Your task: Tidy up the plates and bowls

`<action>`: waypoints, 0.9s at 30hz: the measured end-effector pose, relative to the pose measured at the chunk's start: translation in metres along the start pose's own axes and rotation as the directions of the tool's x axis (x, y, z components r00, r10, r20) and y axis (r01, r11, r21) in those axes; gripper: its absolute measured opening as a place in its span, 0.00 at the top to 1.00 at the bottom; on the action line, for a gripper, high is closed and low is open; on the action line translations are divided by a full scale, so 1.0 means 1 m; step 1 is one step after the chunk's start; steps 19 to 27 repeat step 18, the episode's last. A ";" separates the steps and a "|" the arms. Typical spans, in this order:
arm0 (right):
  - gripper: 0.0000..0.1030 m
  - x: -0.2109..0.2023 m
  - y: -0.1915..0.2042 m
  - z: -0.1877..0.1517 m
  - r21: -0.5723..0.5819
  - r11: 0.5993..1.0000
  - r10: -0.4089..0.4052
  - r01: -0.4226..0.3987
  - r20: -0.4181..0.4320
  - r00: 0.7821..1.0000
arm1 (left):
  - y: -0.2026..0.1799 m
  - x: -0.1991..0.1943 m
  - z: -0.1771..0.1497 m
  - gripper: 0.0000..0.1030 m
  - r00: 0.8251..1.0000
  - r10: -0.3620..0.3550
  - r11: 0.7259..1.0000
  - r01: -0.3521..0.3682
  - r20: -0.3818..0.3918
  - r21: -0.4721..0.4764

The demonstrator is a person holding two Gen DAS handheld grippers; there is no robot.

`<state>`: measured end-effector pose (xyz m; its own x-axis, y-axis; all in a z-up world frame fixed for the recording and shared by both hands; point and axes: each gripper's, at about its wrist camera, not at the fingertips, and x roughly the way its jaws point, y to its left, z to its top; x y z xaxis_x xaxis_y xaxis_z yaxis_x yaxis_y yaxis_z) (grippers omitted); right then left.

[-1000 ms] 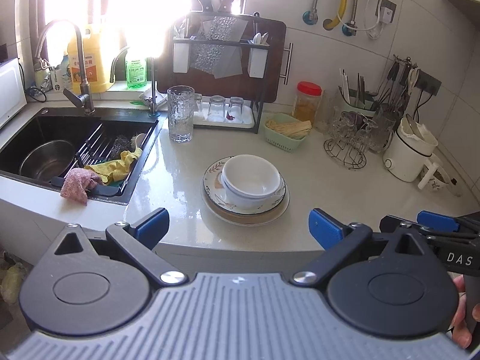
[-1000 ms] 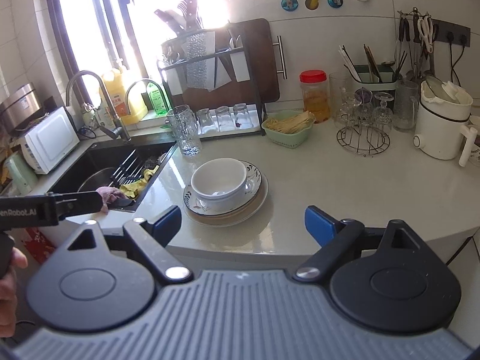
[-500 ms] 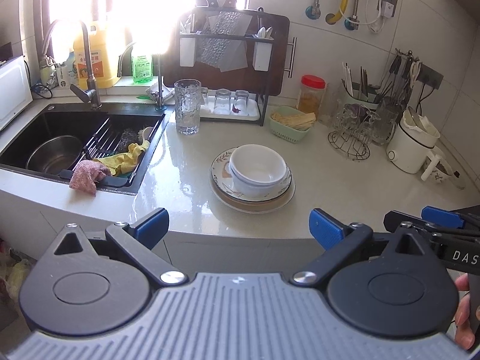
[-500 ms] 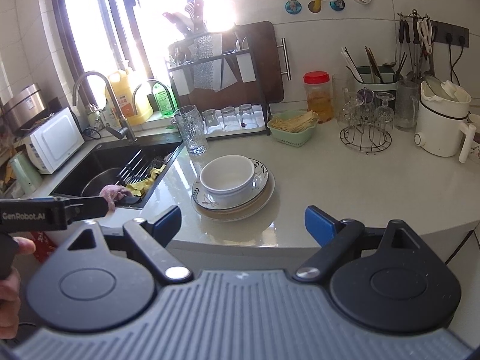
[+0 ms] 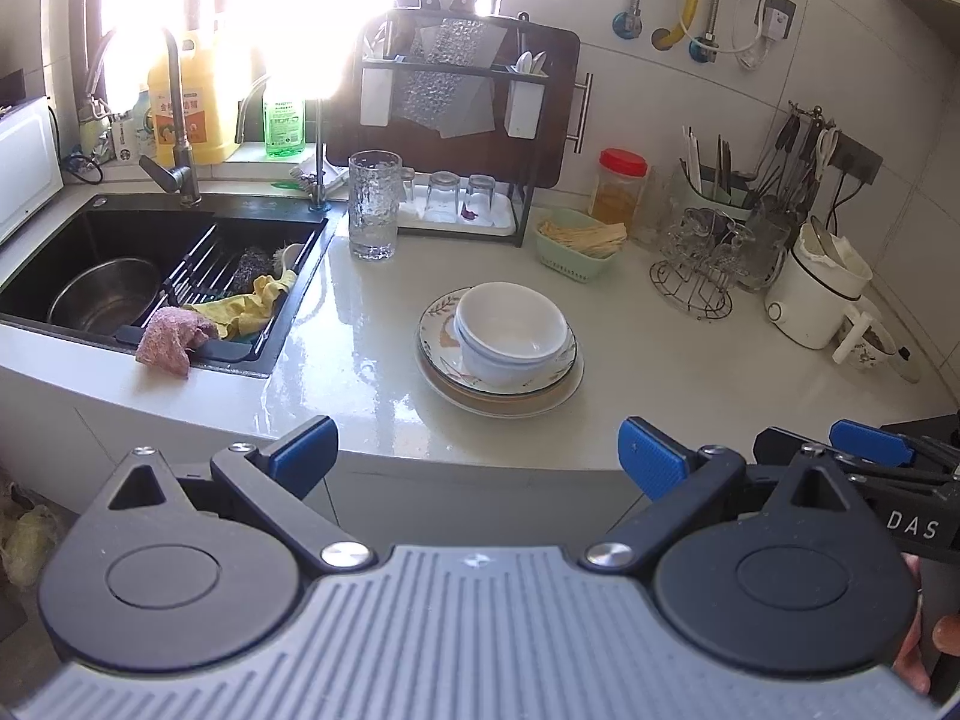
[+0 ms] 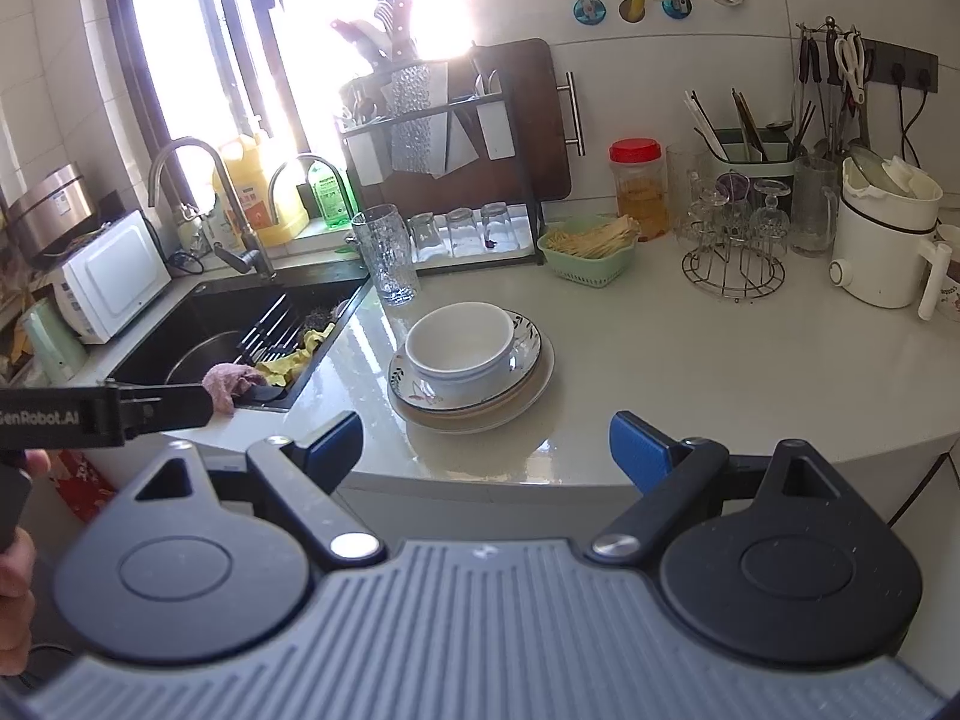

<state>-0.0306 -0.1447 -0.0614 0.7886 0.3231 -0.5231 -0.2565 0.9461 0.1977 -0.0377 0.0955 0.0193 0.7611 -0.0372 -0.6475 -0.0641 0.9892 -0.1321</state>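
Note:
White bowls (image 5: 510, 330) sit nested on a patterned plate (image 5: 438, 330), which lies on a stack of plain plates (image 5: 510, 402) in the middle of the white counter. The stack also shows in the right wrist view, with the bowls (image 6: 459, 342) on the patterned plate (image 6: 414, 390). My left gripper (image 5: 477, 456) is open and empty, held in front of the counter edge, short of the stack. My right gripper (image 6: 486, 450) is open and empty, also before the counter edge.
A black sink (image 5: 90, 252) with a steel pot, rack and cloths lies left. A tall glass (image 5: 373, 207), a dish rack with glasses (image 5: 462, 204), a green basket (image 5: 579, 243), a wire glass stand (image 5: 696, 276) and a white kettle (image 5: 816, 294) line the back.
Both grippers have drawn back and up from the counter, so the stack looks smaller and farther. The stack has not moved. Both stay open.

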 end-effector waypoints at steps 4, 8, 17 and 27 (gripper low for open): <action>0.12 -0.002 0.001 -0.001 0.005 1.000 0.008 -0.008 0.004 1.000 | 0.001 -0.002 -0.001 0.02 1.000 -0.004 1.000 0.004 0.003 -0.005; 0.12 -0.003 0.002 -0.001 -0.003 1.000 0.014 -0.014 0.005 1.000 | -0.001 -0.004 -0.002 0.02 1.000 -0.007 1.000 0.007 0.008 -0.003; 0.12 -0.007 -0.002 -0.003 -0.003 1.000 0.012 -0.012 0.004 1.000 | -0.004 -0.009 -0.004 0.02 1.000 -0.014 1.000 0.014 0.022 -0.009; 0.12 -0.007 -0.002 -0.003 -0.002 1.000 0.011 -0.011 0.003 1.000 | -0.004 -0.009 -0.005 0.02 1.000 -0.014 1.000 0.014 0.023 -0.009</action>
